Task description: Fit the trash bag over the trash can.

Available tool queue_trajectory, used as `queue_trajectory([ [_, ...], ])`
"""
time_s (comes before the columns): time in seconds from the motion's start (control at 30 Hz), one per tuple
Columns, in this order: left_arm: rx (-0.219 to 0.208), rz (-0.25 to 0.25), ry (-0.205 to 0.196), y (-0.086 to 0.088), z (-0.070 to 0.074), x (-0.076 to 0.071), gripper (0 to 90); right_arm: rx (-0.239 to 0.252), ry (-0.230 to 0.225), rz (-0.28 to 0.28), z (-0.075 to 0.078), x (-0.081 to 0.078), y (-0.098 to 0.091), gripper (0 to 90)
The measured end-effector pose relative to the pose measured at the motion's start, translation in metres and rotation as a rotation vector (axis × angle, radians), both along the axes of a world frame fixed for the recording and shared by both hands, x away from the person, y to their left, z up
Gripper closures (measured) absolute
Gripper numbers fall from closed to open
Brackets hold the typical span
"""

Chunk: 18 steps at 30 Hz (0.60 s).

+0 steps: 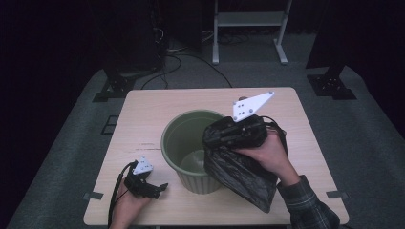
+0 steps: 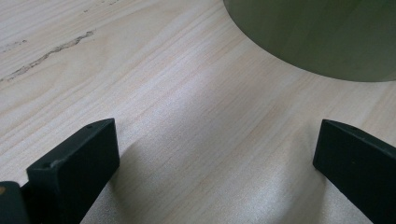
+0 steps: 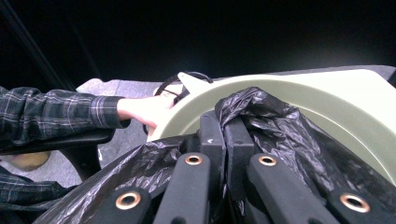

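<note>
A green bin [image 1: 191, 143] stands upright in the middle of the wooden table [image 1: 143, 114]. My right gripper [image 1: 212, 138] is shut on a black plastic bag [image 1: 243, 179] and holds it at the bin's right rim; the bag hangs down to the table at the front right. In the right gripper view the jaws pinch the bunched bag [image 3: 271, 121] against the pale green bin rim [image 3: 327, 98]. My left gripper [image 1: 160, 190] rests open near the front left of the table, beside the bin. Its view shows bare wood between the fingers [image 2: 74, 163] and the bin wall [image 2: 327, 32] ahead.
The bin [image 1: 196, 160] looks empty inside. A dark scratch [image 2: 46, 53] marks the table to the bin's left. Beyond the table's far edge stand a white frame [image 1: 250, 28], black stands [image 1: 114, 81] and cables on the grey floor.
</note>
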State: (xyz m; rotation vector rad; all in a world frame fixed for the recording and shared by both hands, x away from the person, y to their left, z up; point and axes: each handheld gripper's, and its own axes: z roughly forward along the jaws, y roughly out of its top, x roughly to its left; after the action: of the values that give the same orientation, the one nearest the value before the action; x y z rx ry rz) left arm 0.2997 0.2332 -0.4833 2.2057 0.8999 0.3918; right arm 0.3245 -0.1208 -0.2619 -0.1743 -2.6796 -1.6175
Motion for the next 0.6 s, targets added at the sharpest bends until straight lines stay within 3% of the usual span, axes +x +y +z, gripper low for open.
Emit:
queue_trajectory([
  [0.6,0.0,-0.004,0.0,0.0,0.0,0.0,0.0,0.012,0.055,0.165,0.004,-0.001,0.084,88.3],
])
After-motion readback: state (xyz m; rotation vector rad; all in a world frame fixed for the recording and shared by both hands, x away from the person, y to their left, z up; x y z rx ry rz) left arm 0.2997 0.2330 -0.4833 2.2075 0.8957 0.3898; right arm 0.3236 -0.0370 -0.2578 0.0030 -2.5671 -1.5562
